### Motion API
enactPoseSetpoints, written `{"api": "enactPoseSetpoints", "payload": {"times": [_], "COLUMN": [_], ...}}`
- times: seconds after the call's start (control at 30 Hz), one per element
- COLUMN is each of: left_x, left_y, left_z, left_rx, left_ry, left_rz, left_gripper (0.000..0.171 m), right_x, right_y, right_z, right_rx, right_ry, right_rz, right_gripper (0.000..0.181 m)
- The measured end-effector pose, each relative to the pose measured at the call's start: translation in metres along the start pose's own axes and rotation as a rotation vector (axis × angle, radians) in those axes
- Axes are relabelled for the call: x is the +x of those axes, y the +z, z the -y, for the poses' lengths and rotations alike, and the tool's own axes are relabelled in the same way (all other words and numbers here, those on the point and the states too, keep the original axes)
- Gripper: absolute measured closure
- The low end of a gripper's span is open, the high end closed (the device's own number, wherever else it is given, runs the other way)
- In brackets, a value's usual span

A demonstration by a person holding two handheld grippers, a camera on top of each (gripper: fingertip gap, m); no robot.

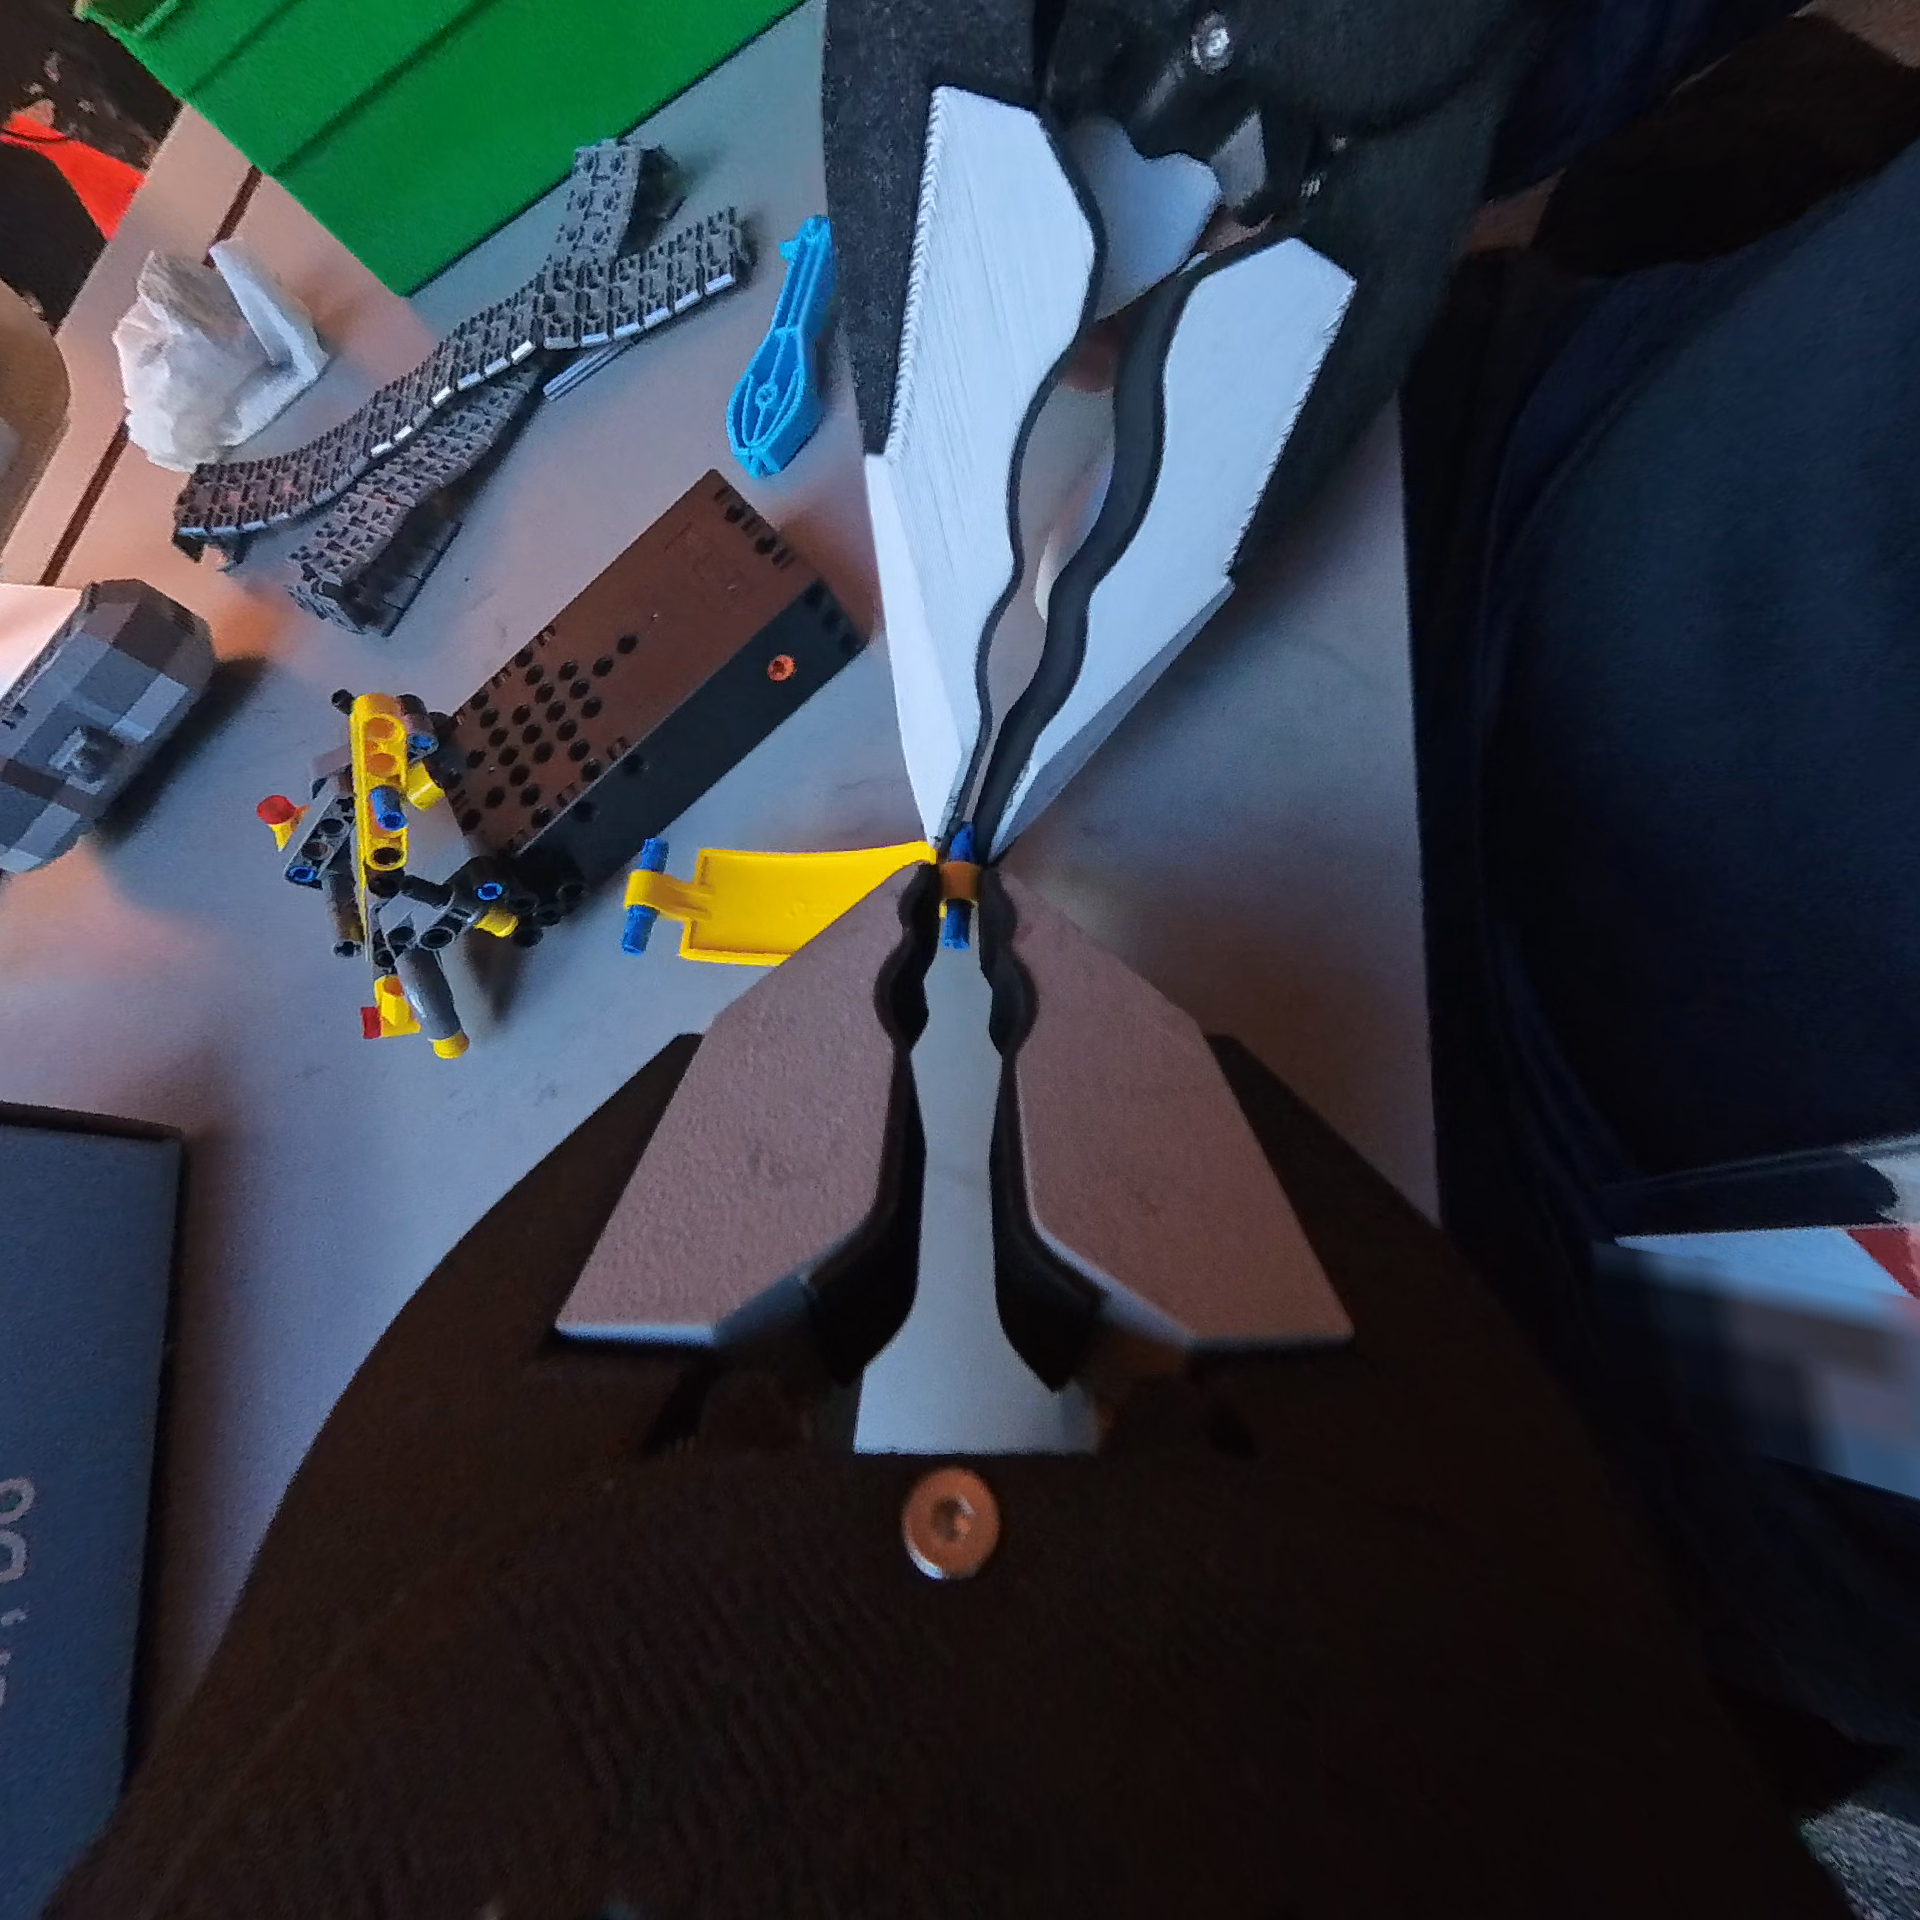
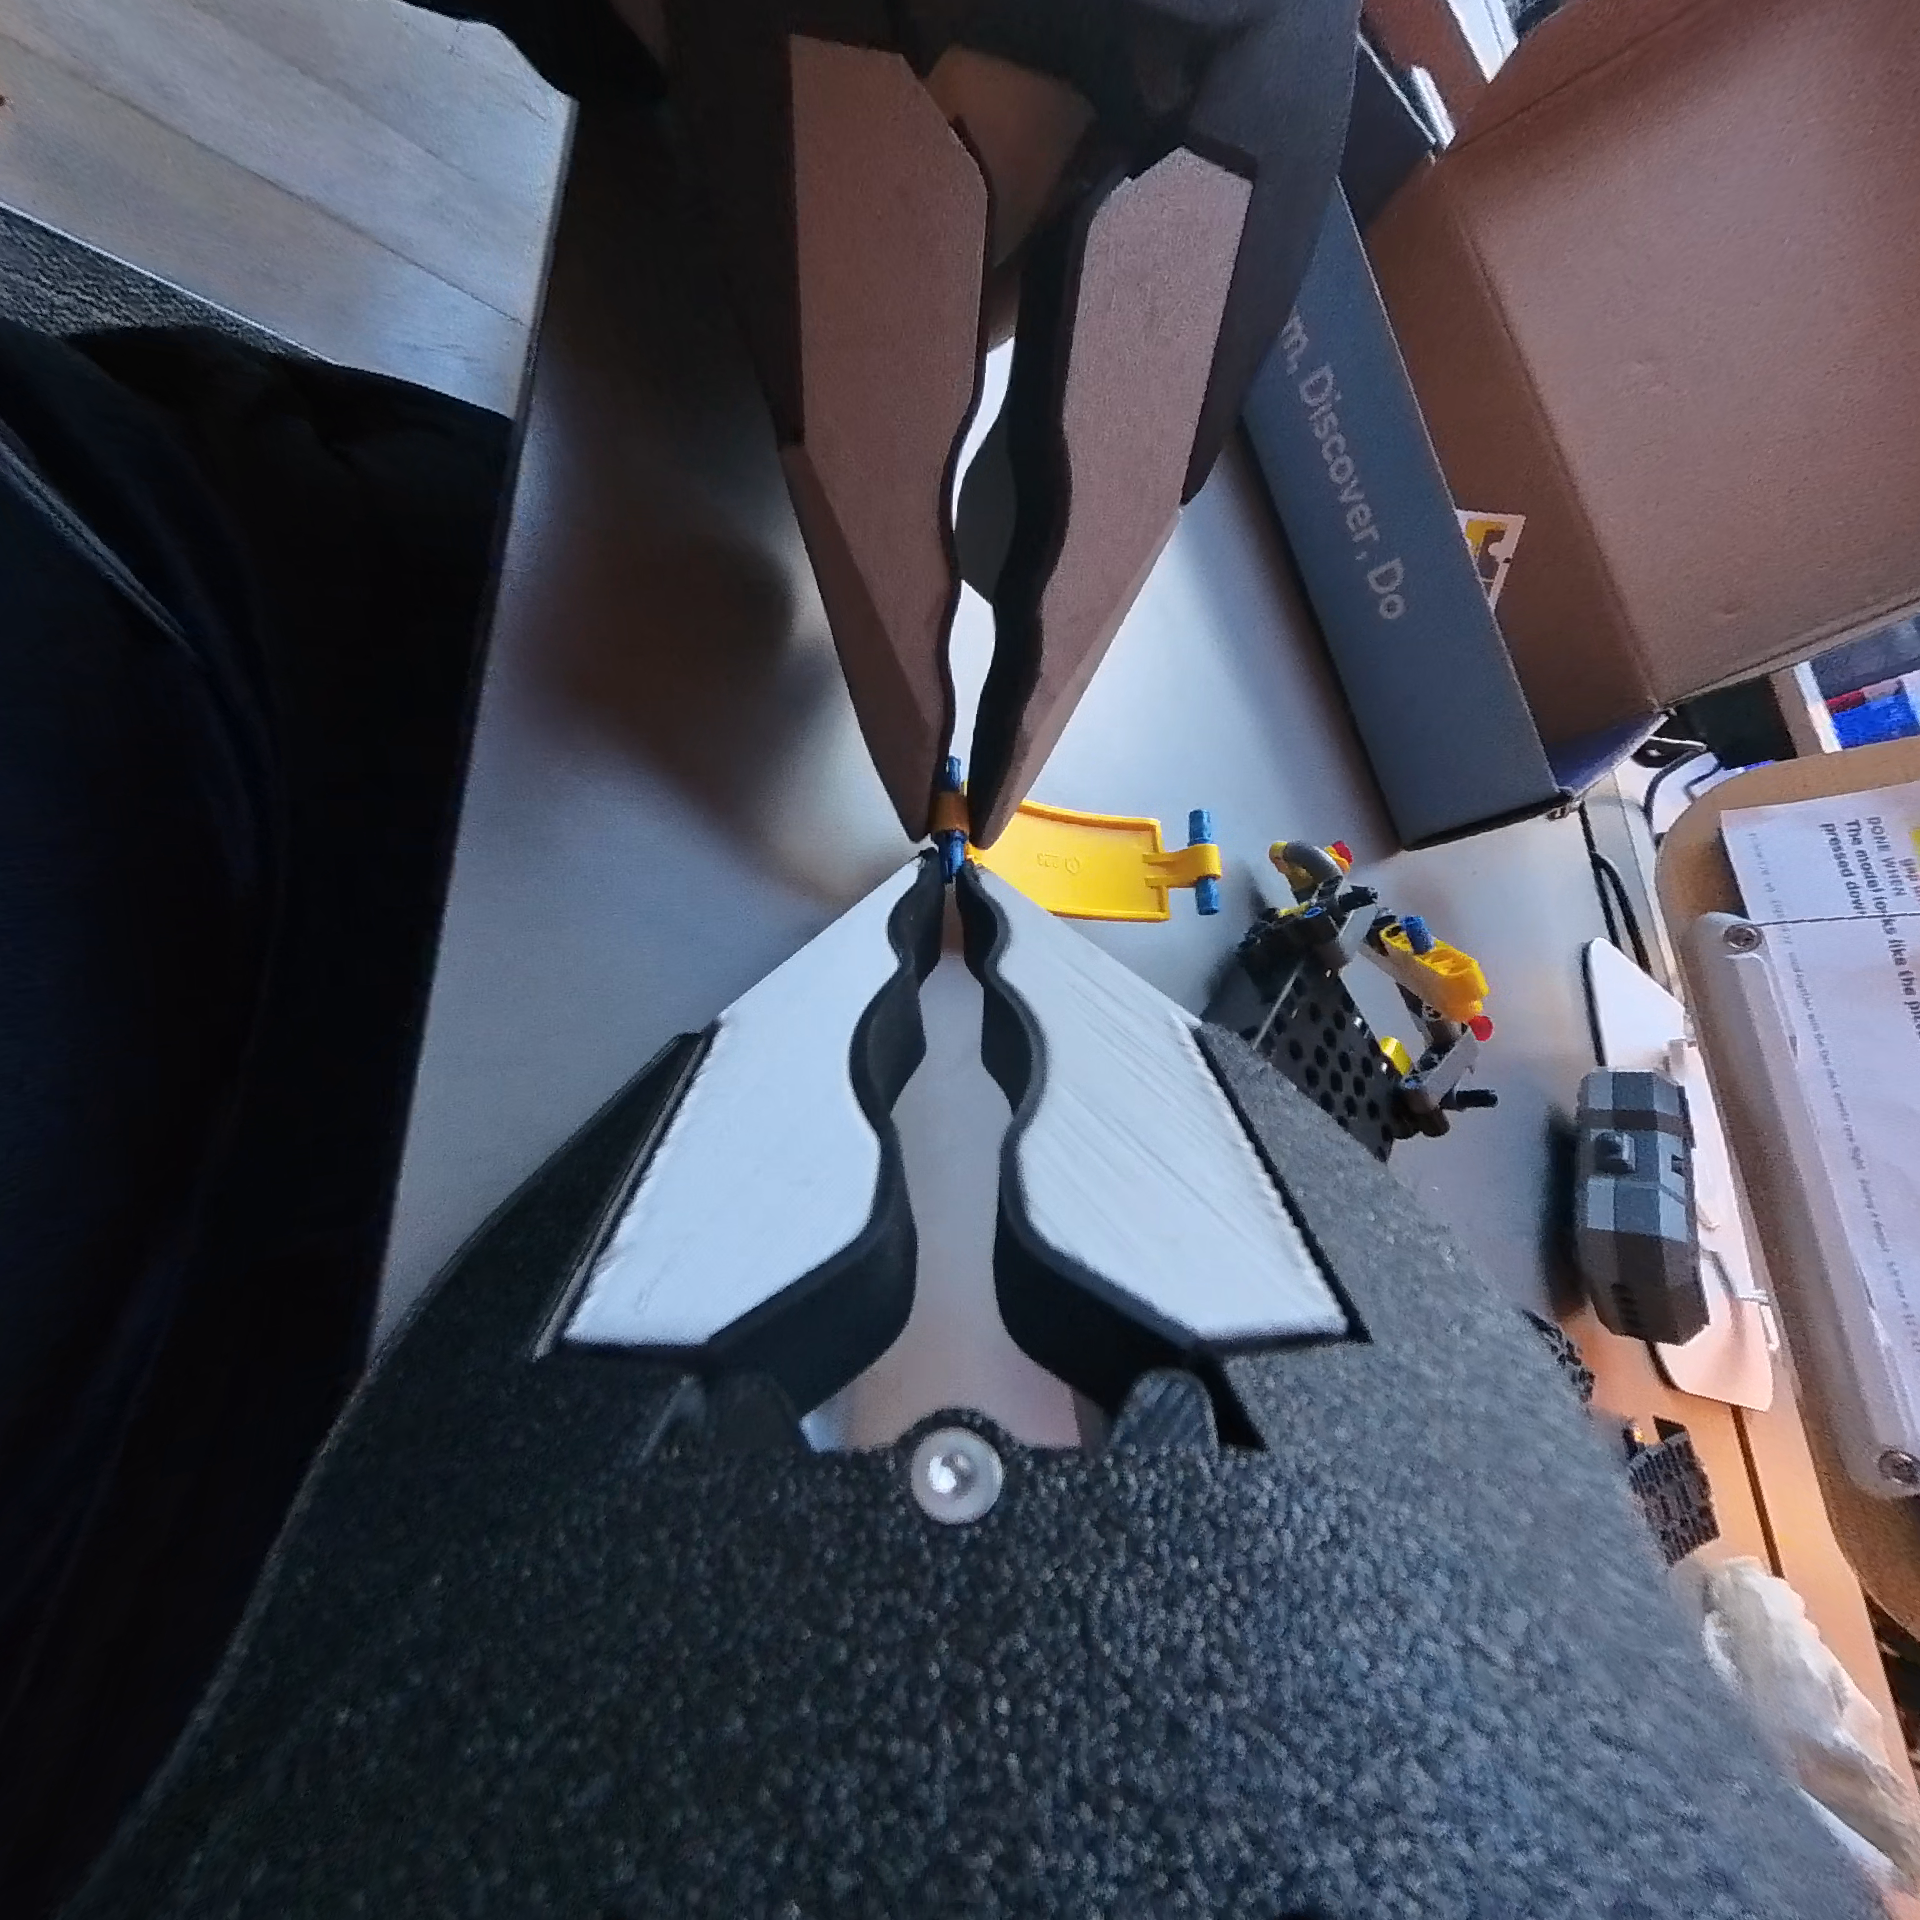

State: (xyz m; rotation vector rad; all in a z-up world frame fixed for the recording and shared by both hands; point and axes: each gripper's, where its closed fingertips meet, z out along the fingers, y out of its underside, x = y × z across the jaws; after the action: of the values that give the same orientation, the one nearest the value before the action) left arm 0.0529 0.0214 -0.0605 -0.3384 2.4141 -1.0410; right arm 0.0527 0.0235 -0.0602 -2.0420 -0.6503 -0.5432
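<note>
At frame centre, the left claw (image 1: pixel 954 904) and right claw (image 2: pixel 948 857) met tip to tip, both pinched on the blue pin (image 1: pixel 957 902) in one hinge end of the yellow panel (image 1: pixel 774 899). The panel extended left over the grey surface (image 1: pixel 582 1049), near the perforated black plate (image 1: pixel 649 675).

Desk front: bare grey desk (image 1: pixel 1195 727) lies open on the near side of the two meeting grippers.
Middle: yellow panel (image 1: pixel 790 899), black perforated plate (image 1: pixel 644 675) and small yellow-and-grey assembly (image 1: pixel 405 862) crowd one side, close together.
Far edge: track links (image 1: pixel 436 416), blue tool (image 1: pixel 784 353) and green bin (image 1: pixel 436 114) block it.
Other side: grey box (image 2: pixel 1392 561) and cardboard box (image 2: pixel 1662 343) wall it.
</note>
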Motion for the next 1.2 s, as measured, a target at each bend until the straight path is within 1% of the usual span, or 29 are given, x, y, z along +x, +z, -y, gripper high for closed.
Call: {"api": "enactPoseSetpoints", "payload": {"times": [0.1, 0.23, 0.3, 0.33, 0.37, 0.4, 0.43, 0.47, 0.5, 0.57, 0.63, 0.67, 0.73, 0.8, 0.9, 0.97, 1.1, 1.2], "left_x": [0.006, 0.013, 0.012, -0.004, -0.02, -0.025, -0.025, -0.024, -0.023, -0.017, -0.01, -0.01, -0.009, -0.009, -0.013, -0.014, -0.013, -0.011], "left_y": [-0.002, -0.002, -0.003, -0.007, -0.016, -0.027, -0.036, -0.041, -0.041, -0.024, -0.006, -0.003, 0.0, 0.001, 0.002, 0.002, 0.002, 0.001], "left_z": [0.002, 0.007, 0.008, -0.018, -0.038, -0.042, -0.034, -0.016, -0.003, 0.002, 0.0, 0.002, 0.011, 0.015, 0.022, 0.027, 0.029, 0.032], "left_rx": [0.013, 0.031, 0.027, -0.115, -0.163, -0.094, -0.023, 0.086, 0.153, 0.092, 0.022, 0.017, 0.045, 0.056, 0.076, 0.099, 0.113, 0.129], "left_ry": [0.024, 0.051, 0.046, 0.063, 0.079, 0.018, -0.088, -0.159, -0.169, -0.121, -0.031, 0.018, 0.107, 0.152, 0.153, 0.153, 0.168, 0.164], "left_rz": [-0.007, -0.008, -0.003, 0.075, 0.154, 0.141, 0.088, 0.051, 0.045, 0.044, 0.06, 0.097, 0.16, 0.209, 0.248, 0.262, 0.265, 0.258], "left_gripper": [0.166, 0.165, 0.167, 0.166, 0.166, 0.166, 0.167, 0.166, 0.167, 0.166, 0.166, 0.167, 0.166, 0.166, 0.166, 0.166, 0.166, 0.166], "right_x": [-0.006, -0.008, 0.01, 0.016, 0.018, 0.02, 0.024, 0.03, 0.033, 0.032, 0.032, 0.033, 0.038, 0.043, 0.047, 0.045, 0.03, 0.021], "right_y": [-0.004, -0.012, -0.023, -0.035, -0.047, -0.056, -0.061, -0.062, -0.061, -0.055, -0.054, -0.055, -0.059, -0.065, -0.069, -0.068, -0.062, -0.049], "right_z": [0.002, 0.001, -0.031, -0.042, -0.044, -0.043, -0.042, -0.042, -0.042, -0.04, -0.04, -0.04, -0.037, -0.035, -0.034, -0.031, -0.018, -0.013], "right_rx": [-0.003, 0.004, -0.101, -0.085, -0.039, 0.002, 0.03, 0.041, 0.037, 0.024, 0.014, 0.019, 0.05, 0.085, 0.115, 0.127, 0.145, 0.1], "right_ry": [-0.023, -0.002, 0.007, 0.075, 0.166, 0.239, 0.276, 0.28, 0.265, 0.221, 0.196, 0.195, 0.211, 0.246, 0.286, 0.275, 0.192, 0.126], "right_rz": [-0.021, -0.024, -0.113, -0.11, -0.078, -0.047, -0.055, -0.095, -0.127, -0.141, -0.16, -0.173, -0.2, -0.218, -0.221, -0.21, -0.164, -0.167], "right_gripper": [0.179, 0.181, 0.181, 0.181, 0.181, 0.181, 0.181, 0.181, 0.181, 0.181, 0.181, 0.181, 0.181, 0.181, 0.178, 0.173, 0.159, 0.156]}}
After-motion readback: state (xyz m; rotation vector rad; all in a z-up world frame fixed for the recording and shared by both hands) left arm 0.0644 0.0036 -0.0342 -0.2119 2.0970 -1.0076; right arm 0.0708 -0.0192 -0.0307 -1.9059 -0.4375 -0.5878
